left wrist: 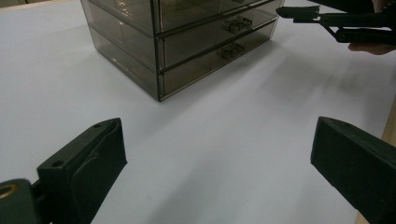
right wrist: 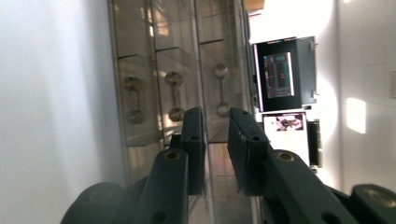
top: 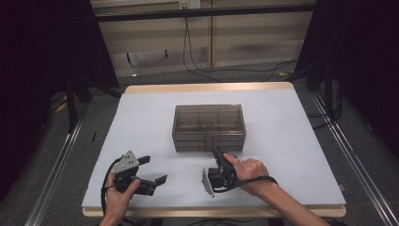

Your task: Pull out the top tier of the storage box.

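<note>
The drawer box (top: 209, 127) stands near the middle of the white surface (top: 291, 155), its three drawers facing me, all looking pushed in. I have the right gripper (top: 219, 155) turned on its side and brought up to the box front, close to the lowest drawer. In the right gripper view its fingers (right wrist: 194, 140) stand a narrow gap apart with nothing between them, and the small handles (right wrist: 175, 95) sit just beyond the tips. Which handle they line up with I can't say for sure; the middle one (right wrist: 175, 95) looks nearest.

The left gripper (top: 153, 170) hovers well apart from the box, near the front left of the surface, fingers (left wrist: 88, 158) wide apart and empty.

I judge this the approach to a drawer handle, with the grip not yet made. Next I need to ease the right gripper forward until the handle bar sits between the fingers, close on it, then pull straight back towards me. The box looks light and may slide when pulled, so the left gripper may have to steady it.
</note>
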Motion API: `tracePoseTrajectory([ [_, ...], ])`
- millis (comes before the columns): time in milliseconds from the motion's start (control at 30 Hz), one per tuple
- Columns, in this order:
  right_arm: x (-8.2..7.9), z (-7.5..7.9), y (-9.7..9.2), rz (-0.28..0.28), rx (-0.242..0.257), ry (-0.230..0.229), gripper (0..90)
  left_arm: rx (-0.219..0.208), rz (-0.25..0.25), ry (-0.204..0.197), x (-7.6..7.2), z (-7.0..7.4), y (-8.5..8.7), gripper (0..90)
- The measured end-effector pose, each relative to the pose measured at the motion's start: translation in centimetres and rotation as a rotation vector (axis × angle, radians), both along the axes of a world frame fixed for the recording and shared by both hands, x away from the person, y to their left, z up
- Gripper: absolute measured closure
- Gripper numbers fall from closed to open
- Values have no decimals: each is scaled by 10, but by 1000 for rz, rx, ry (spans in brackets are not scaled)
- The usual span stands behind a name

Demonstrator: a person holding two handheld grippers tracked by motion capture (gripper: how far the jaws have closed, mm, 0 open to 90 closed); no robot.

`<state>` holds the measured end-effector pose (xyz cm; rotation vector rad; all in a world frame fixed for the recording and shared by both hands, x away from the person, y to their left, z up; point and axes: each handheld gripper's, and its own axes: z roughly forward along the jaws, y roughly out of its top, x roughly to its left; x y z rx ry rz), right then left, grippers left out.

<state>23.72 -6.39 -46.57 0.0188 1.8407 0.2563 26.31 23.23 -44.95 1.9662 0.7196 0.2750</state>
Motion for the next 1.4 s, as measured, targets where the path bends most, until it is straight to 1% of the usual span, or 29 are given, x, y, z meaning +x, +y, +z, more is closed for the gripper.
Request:
tracePoseTrajectory([
  [33,1,-1,1,-14,3,2,772,2,1,0,0,0,0,31],
  [67,3,0,2,-8,-7,-11,772,1,2,1,-1,0,0,31],
  [133,6,0,3,-38,0,-4,772,2,1,-4,-1,0,0,31],
  [200,8,1,3,-34,0,-19,771,-2,0,0,0,0,0,31],
  [233,8,0,4,-50,2,-11,772,4,0,-6,0,0,0,31],
  [300,10,1,5,-34,-10,-32,771,3,0,-6,0,0,0,31],
  [333,11,0,6,-42,-7,-38,771,5,0,0,0,0,0,31],
  [367,10,-1,7,-60,1,-32,771,1,-2,5,0,0,-1,31],
  [400,13,-1,8,-44,-8,-45,772,9,-3,3,0,0,0,31],
  [433,14,-2,8,-60,-6,-41,772,10,-2,1,0,0,-1,31],
  [533,17,-3,9,-66,-8,-34,772,4,-3,-2,0,0,0,31],
  [567,18,-4,9,-63,-11,-43,772,2,-2,-3,0,0,0,31],
  [633,20,-5,10,-75,-10,-38,772,-1,-1,-4,0,0,0,31],
  [667,20,-6,10,-91,8,-37,773,-2,0,-4,0,0,0,31],
  [700,21,-5,10,-85,2,-34,777,-1,-1,-4,0,0,0,32],
  [733,22,-6,11,-90,11,-32,778,0,0,-6,0,0,0,31],
  [767,22,-6,11,-93,8,-34,779,-3,2,-5,0,0,0,31],
  [833,23,-8,12,-93,-2,-28,759,-4,0,-4,0,0,0,31],
  [900,21,-10,13,-101,-5,-38,775,-1,-1,-5,0,0,0,31],
  [933,22,-8,13,-73,-23,-51,784,-3,-1,-4,0,0,0,31],
  [967,22,-7,14,-74,-25,-53,792,-2,-1,-5,0,0,0,31],
  [1067,23,-9,15,-82,-18,-62,798,-1,0,-4,0,0,0,31],
  [1100,24,-9,15,-88,-24,-63,803,-2,-1,-4,0,0,0,31],
  [1167,24,-11,14,-113,5,-51,806,-5,1,-5,0,0,0,31],
  [1200,27,-9,13,-89,-18,-67,807,-4,1,-5,0,0,1,31],
  [1233,27,-10,13,-87,-13,-66,807,-2,0,-4,0,0,1,31],
  [1267,26,-12,14,-103,-1,-64,808,-1,-1,-3,0,0,1,31],
  [1333,27,-11,14,-84,-30,-82,807,-6,1,-2,0,1,1,31],
  [1400,27,-12,15,-87,-31,-88,808,-4,4,-6,0,1,3,31],
])
